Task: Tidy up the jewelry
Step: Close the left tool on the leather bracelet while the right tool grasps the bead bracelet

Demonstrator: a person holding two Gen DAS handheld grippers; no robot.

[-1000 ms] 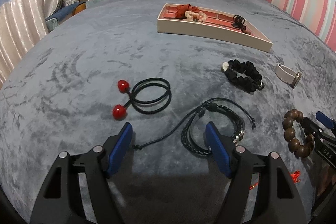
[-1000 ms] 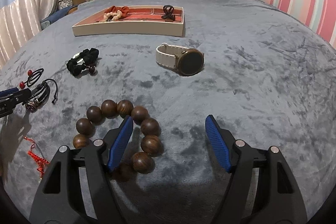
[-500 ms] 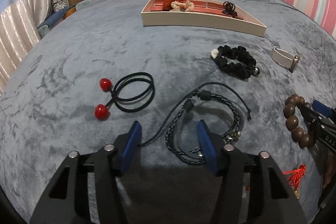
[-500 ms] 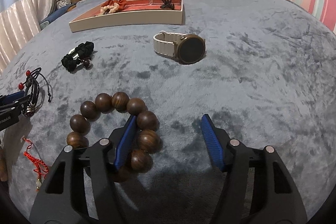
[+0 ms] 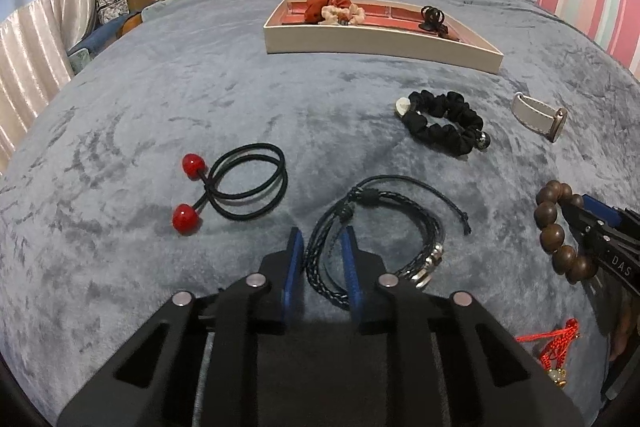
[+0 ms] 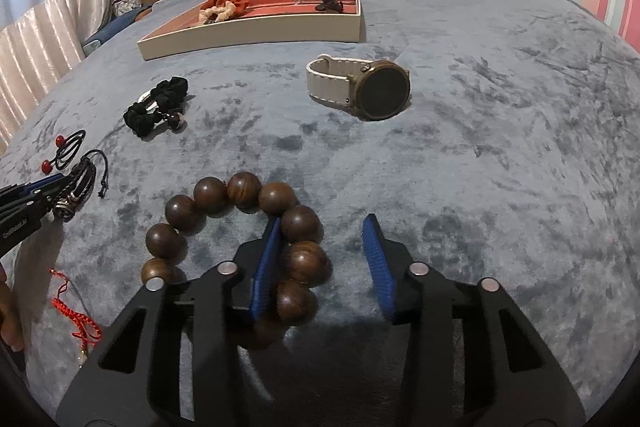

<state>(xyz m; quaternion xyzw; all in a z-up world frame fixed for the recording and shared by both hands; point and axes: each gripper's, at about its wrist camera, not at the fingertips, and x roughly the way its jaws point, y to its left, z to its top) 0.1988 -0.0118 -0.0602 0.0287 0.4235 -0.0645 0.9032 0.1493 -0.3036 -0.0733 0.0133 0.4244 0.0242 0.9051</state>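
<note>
My left gripper (image 5: 321, 247) is nearly shut around the near strands of a dark braided cord bracelet (image 5: 404, 227) lying on the grey bedspread. My right gripper (image 6: 322, 255) is open, its left finger inside the loop of a brown wooden bead bracelet (image 6: 224, 223) and several beads between the fingers. A cream jewelry tray (image 5: 380, 43) with a red lining stands farther back and holds scrunchies and a black hair tie. It also shows in the right wrist view (image 6: 256, 27).
On the bedspread lie a black hair tie with red balls (image 5: 236, 183), a black scrunchie (image 5: 444, 123), a white-strapped watch (image 6: 360, 87) and a red tassel charm (image 5: 556, 351). Pillows and a striped wall are beyond the tray.
My left gripper has closed from wide open to a narrow gap around the braided bracelet's strands. My right gripper has narrowed slightly and moved forward over the wooden beads.
</note>
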